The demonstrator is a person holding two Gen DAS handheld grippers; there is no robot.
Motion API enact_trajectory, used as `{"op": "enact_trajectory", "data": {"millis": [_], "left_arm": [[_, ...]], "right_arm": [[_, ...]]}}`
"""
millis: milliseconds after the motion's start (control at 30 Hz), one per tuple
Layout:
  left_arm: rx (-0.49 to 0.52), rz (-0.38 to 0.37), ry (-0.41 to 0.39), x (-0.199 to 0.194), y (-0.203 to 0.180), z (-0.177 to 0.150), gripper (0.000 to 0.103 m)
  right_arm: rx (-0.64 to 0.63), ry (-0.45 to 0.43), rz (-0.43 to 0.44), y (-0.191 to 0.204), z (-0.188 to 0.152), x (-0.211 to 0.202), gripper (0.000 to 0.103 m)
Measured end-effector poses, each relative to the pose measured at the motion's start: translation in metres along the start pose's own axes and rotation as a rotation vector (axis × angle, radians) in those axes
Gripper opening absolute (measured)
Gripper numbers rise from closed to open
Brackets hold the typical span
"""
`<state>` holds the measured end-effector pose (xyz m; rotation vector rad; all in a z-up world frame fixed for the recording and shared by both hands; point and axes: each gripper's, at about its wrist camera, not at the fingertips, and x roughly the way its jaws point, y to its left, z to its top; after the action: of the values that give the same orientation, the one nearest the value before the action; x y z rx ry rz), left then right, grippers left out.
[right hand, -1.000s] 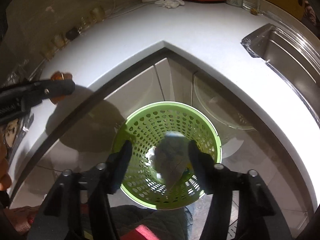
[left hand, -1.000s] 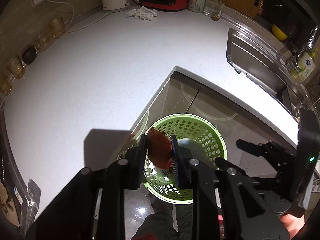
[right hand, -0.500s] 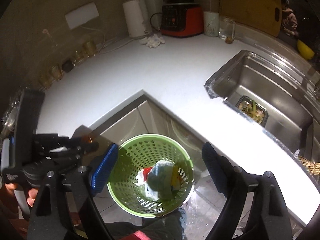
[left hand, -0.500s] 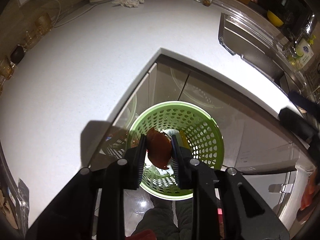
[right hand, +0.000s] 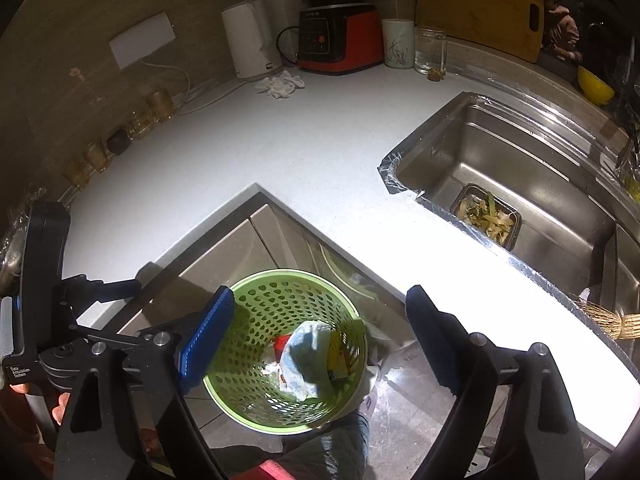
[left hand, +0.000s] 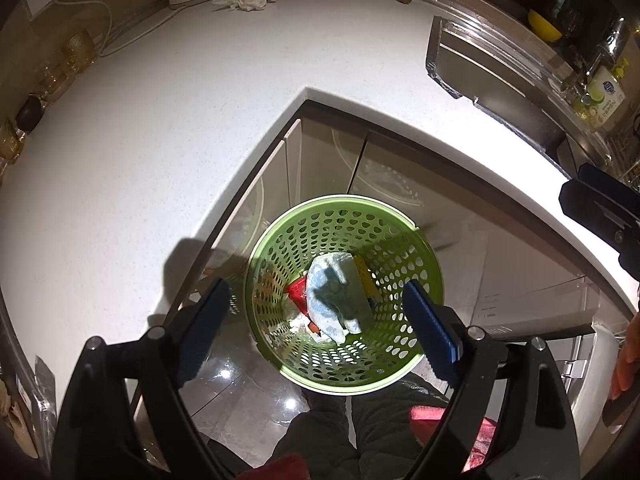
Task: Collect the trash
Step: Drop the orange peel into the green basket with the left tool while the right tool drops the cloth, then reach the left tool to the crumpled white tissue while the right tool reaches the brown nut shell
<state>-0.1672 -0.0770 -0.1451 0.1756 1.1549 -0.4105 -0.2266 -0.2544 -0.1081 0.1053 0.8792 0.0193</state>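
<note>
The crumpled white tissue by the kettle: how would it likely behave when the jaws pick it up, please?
The crumpled white tissue looks soft and wrinkled, so it probably squashes and droops. It seems light, likely sliding on the smooth countertop if nudged.

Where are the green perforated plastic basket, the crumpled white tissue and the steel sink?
Green perforated plastic basket (left hand: 424, 240): left wrist view, far rim.
Crumpled white tissue (right hand: 280, 85): right wrist view, its middle, on the counter.
Stainless steel sink (right hand: 520, 168): right wrist view, basin floor.
</note>
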Motion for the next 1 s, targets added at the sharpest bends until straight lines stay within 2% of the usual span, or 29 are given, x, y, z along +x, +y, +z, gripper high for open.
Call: {"op": "enact_trajectory", "data": {"millis": [233, 300, 600, 767, 1000], "left_arm": [[-0.007, -0.005, -0.013, -0.006, 0.002, 0.008, 0.086], [-0.010, -0.003, -0.021, -0.008, 0.001, 0.011, 0.088], [-0.028, 0.005, -0.058, -0.012, -0.001, 0.037, 0.095], [-0.053, 0.005, -0.079, -0.009, 0.000, 0.076, 0.095], [-0.107, 0.079, -0.130, 0.012, 0.011, 0.158, 0.095]], "right_arm": [[0.002, -0.011, -0.012, -0.003, 0.004, -0.003, 0.087], [0.004, -0.016, -0.017, -0.004, 0.005, -0.004, 0.093], [0.010, -0.043, -0.039, -0.018, 0.022, -0.007, 0.101], [0.010, -0.054, -0.057, -0.034, 0.045, 0.000, 0.101], [0.013, -0.061, -0.051, -0.068, 0.090, 0.027, 0.101]]}}
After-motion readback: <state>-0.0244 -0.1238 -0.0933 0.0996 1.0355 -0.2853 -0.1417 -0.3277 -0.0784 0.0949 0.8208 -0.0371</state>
